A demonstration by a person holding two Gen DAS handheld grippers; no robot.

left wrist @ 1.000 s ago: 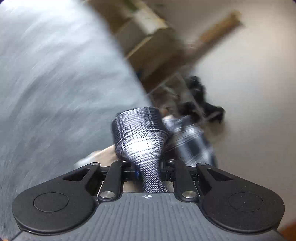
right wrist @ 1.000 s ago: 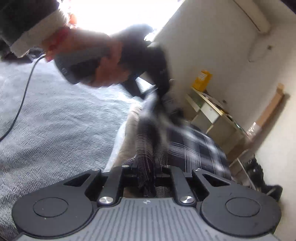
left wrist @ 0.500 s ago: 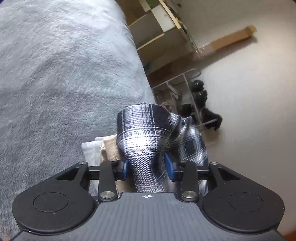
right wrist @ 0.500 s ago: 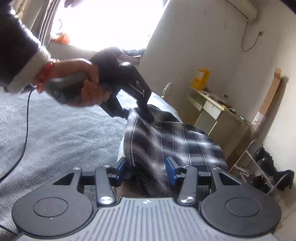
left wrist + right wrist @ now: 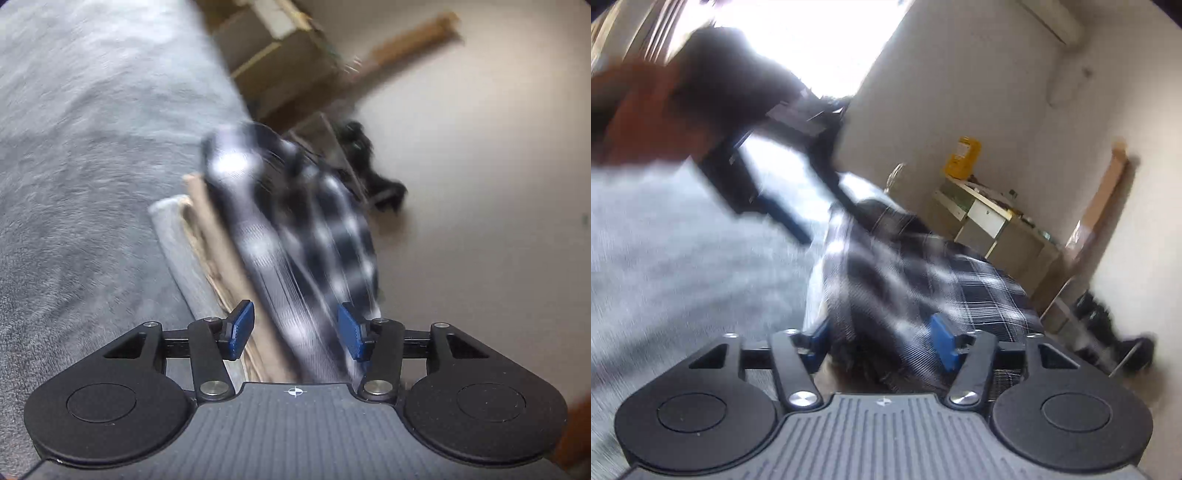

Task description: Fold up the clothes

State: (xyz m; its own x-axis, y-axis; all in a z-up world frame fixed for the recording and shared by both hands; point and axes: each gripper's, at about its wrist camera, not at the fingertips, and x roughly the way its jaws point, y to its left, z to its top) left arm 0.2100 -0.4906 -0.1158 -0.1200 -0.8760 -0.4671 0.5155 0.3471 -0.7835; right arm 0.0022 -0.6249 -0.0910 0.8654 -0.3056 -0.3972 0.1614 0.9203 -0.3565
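The black-and-white plaid shirt [image 5: 295, 229], folded and blurred in both views, lies on top of a stack: a tan folded garment [image 5: 225, 254] under it and a pale grey folded cloth [image 5: 177, 243] lowest, all on the grey fleecy bed blanket [image 5: 81, 155] near its right edge. The left gripper [image 5: 293, 328] is released, its blue pads spread on either side of the plaid with a gap showing. The right gripper [image 5: 882, 341] is likewise spread wide, the shirt [image 5: 923, 280] lying between its pads. Farther off, a wooden desk [image 5: 997, 229] with a yellow container [image 5: 962, 157] stands against the white wall [image 5: 960, 81].
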